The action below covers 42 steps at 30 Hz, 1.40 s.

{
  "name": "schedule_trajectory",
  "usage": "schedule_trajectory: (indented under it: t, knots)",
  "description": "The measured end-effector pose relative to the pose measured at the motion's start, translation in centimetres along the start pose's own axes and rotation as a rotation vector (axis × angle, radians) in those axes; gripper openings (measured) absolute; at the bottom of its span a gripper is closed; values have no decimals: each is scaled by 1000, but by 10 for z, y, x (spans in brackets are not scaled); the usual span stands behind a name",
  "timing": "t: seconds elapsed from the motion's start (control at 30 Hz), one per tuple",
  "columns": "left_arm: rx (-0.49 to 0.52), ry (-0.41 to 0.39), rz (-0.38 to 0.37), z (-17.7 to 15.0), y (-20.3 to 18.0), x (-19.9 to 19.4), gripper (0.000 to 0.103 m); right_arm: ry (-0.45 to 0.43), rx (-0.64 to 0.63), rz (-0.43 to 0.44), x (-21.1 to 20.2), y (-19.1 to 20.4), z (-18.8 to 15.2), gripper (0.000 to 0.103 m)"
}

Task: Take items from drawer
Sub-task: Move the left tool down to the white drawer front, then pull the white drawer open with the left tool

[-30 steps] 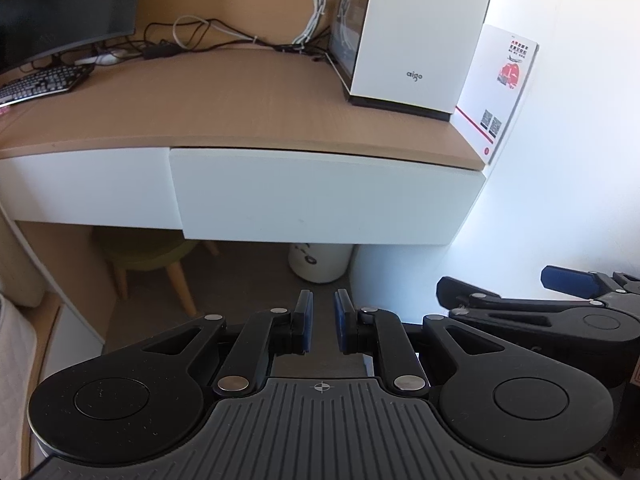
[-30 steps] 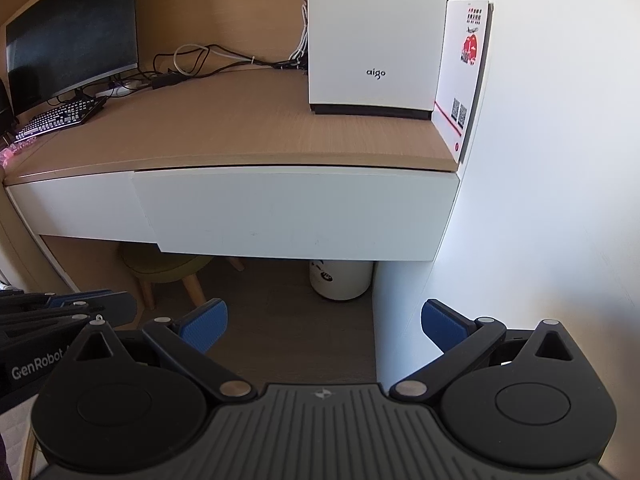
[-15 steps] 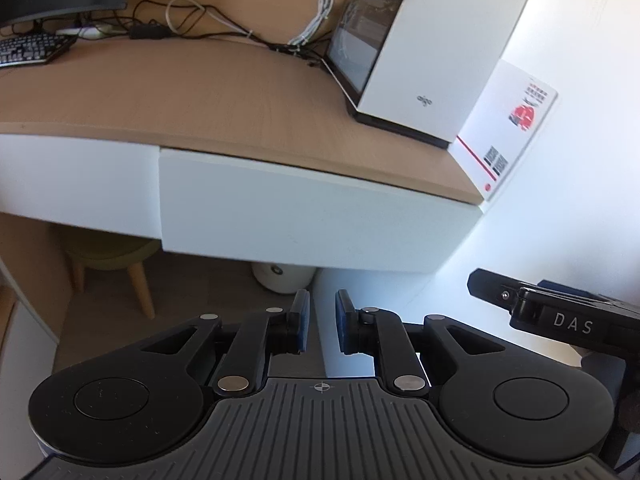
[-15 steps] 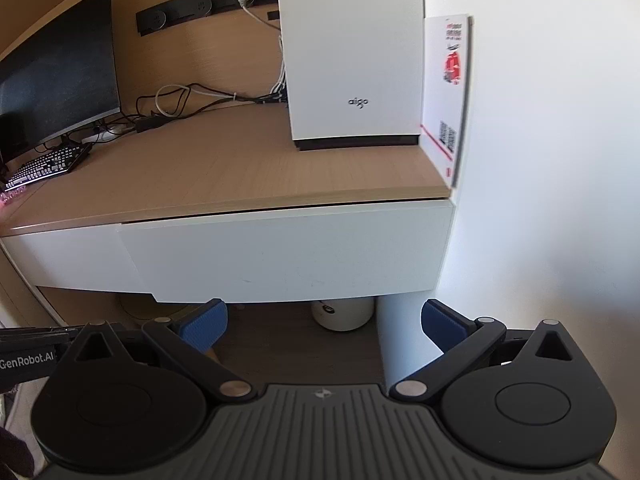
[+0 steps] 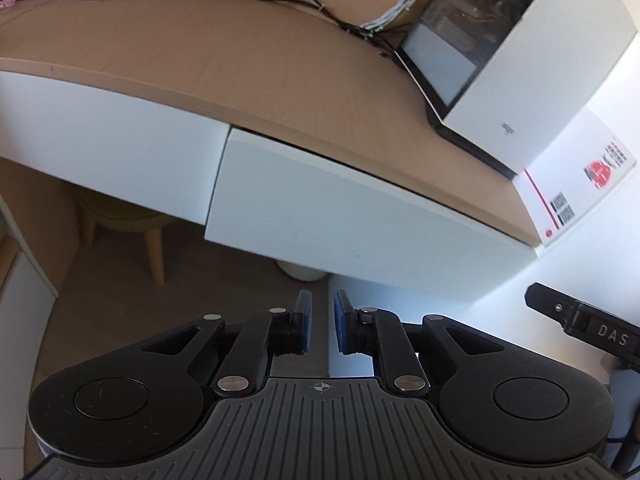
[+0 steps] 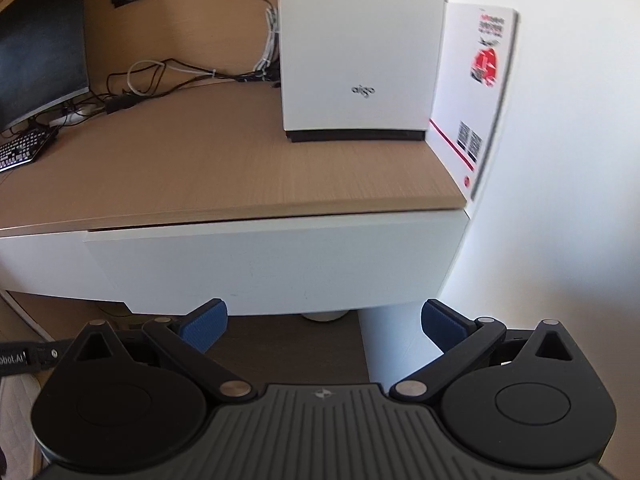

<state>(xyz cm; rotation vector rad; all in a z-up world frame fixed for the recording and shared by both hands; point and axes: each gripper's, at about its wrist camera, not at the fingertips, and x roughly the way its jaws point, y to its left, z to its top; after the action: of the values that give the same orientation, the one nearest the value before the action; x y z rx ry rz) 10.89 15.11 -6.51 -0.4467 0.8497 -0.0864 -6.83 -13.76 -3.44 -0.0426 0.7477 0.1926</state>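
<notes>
You're on approach: white drawer (image 6: 276,264), mid-frame, is barely ajar. L gripper (image 5: 320,322) pinched together, empty; R gripper (image 6: 324,320) spread wide. Next: hook its front edge, pull.

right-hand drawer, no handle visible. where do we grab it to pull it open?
Probably the bottom edge of the drawer front: the face is flat with no knob, and the seam under the desktop looks too thin for a finger. Come from below and in front with the open right gripper, hooking one finger behind the lip. The left gripper is shut.
</notes>
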Motion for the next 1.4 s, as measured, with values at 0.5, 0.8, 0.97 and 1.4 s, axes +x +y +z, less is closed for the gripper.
schedule_trajectory:
  t: [0.5, 0.8, 0.97, 1.4]
  knots:
    - [-70, -161, 121, 91, 41, 39, 16, 9, -150, 94, 73, 21, 42, 103]
    - [-69, -118, 166, 100, 44, 67, 18, 80, -157, 113, 99, 16, 40, 103]
    - [-62, -107, 156, 97, 45, 70, 26, 81, -139, 112, 103, 7, 39, 103]
    - [-39, -111, 184, 97, 31, 77, 41, -27, -23, 105, 136, 19, 54, 103]
